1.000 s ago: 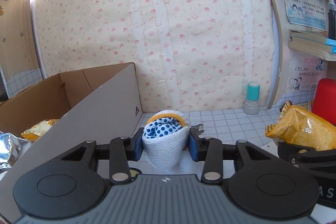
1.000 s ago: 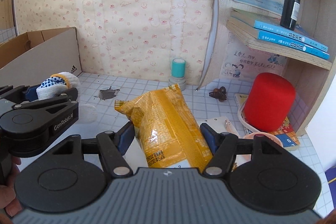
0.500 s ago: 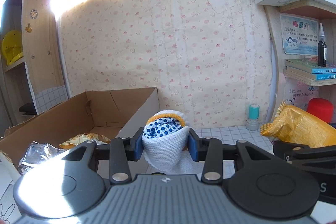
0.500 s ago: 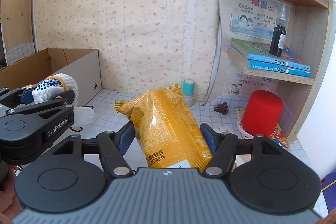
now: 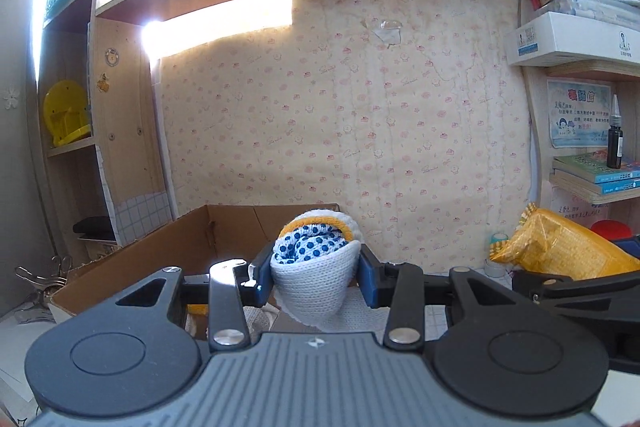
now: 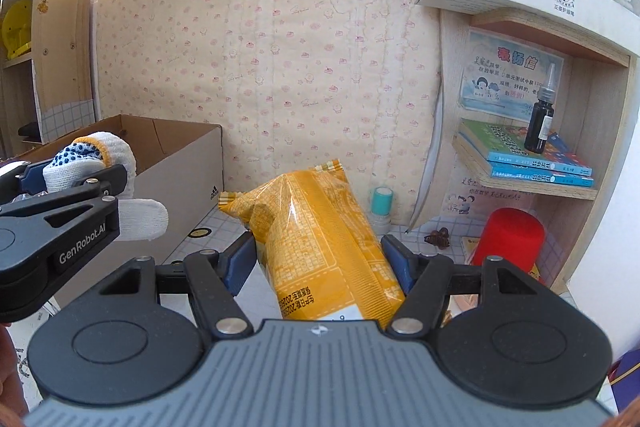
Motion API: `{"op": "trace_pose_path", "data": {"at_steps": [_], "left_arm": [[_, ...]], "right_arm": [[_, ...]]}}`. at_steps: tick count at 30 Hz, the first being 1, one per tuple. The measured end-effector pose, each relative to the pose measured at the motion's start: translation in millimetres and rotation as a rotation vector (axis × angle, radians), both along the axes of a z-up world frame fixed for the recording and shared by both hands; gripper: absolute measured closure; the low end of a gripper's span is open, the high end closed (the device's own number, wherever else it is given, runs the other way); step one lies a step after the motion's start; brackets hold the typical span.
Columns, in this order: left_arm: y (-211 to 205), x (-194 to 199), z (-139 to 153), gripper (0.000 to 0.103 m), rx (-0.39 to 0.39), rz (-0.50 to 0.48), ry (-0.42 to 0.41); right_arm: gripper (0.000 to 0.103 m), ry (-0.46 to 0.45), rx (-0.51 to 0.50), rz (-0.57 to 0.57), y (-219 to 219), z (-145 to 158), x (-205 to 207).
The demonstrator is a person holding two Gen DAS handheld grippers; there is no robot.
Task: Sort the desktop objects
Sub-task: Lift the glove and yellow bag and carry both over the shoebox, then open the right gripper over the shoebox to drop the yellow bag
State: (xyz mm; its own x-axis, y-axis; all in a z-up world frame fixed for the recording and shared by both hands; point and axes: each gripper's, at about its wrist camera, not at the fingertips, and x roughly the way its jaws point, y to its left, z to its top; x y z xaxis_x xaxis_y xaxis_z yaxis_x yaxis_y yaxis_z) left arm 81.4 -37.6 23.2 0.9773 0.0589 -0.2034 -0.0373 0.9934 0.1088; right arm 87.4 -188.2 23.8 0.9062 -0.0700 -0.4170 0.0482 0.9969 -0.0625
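My left gripper is shut on a rolled white work glove with blue dots and a yellow cuff, held up in the air above the near wall of the open cardboard box. The glove and the left gripper also show at the left of the right wrist view. My right gripper is shut on a yellow snack bag, held up above the tiled desk. The bag also shows at the right of the left wrist view.
The cardboard box stands at the left on the desk. A teal-capped stamp, a red cylinder and a small brown object stand by the right shelf, which holds books and a dark bottle.
Both grippers have risen with their loads; the left one has also moved left, so the glove now hangs over the box wall. The shelves above have come into view.
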Motion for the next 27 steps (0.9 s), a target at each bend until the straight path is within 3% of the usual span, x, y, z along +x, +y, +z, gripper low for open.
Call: {"op": "trace_pose_path", "data": {"at_steps": [10, 27], "left_arm": [[42.2, -11.3, 14.3, 0.059, -0.001, 0.086, -0.025], [85.8, -2.9, 5.9, 0.059, -0.002, 0.169, 0.016]], "right_arm": [[0.037, -0.023, -0.017, 0.089, 42.6, 12.6, 7.3], [0.037, -0.024, -0.028, 0.178, 98.9, 19.6, 19.9]]}}
